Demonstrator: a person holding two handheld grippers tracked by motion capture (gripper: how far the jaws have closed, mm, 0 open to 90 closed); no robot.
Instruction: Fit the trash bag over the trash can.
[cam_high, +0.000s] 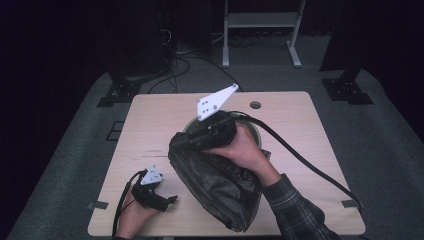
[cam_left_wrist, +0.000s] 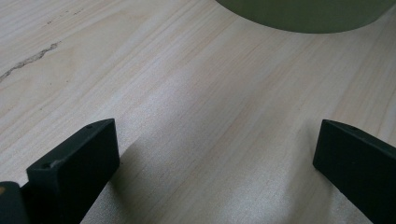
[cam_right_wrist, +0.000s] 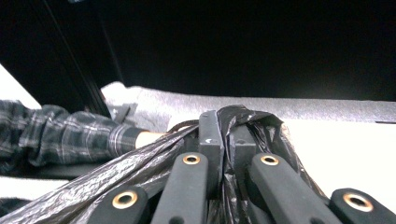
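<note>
1. Looking down from the high view, the right gripper (cam_high: 187, 141) sits over the upper end of a black plastic bag (cam_high: 220, 182) that lies on the desk (cam_high: 150, 125). The right hand (cam_high: 242, 150) is wrapped round the gripper body, and a thick cable (cam_high: 300, 157) trails off to the desk's right edge. The bag's long axis runs diagonally, from its gathered top by the pale green tub (cam_high: 255, 131) behind it down to its loose end near the desk's front edge. My guess is that the top is pinched so the bag can be lifted or opened over the tub. The left gripper (cam_high: 167, 200) rests low on the desk, just left of the bag and apart from it, probably waiting to help

2. In the left gripper view, the two jaws stand wide apart with bare wood between them, gripping nothing. The tub's (cam_left_wrist: 303, 14) curved wall shows at the top, so this gripper points toward it

3. In the right gripper view, the jaws are pressed together on a bunched fold of the bag (cam_right_wrist: 252, 119). Crinkled film spills out on both sides of them and down to the left. A plaid sleeve (cam_right_wrist: 56, 135) shows at the left, beyond the bag. The grip is at the bag's edge, which should leave the rest hanging free once it is raised
</note>
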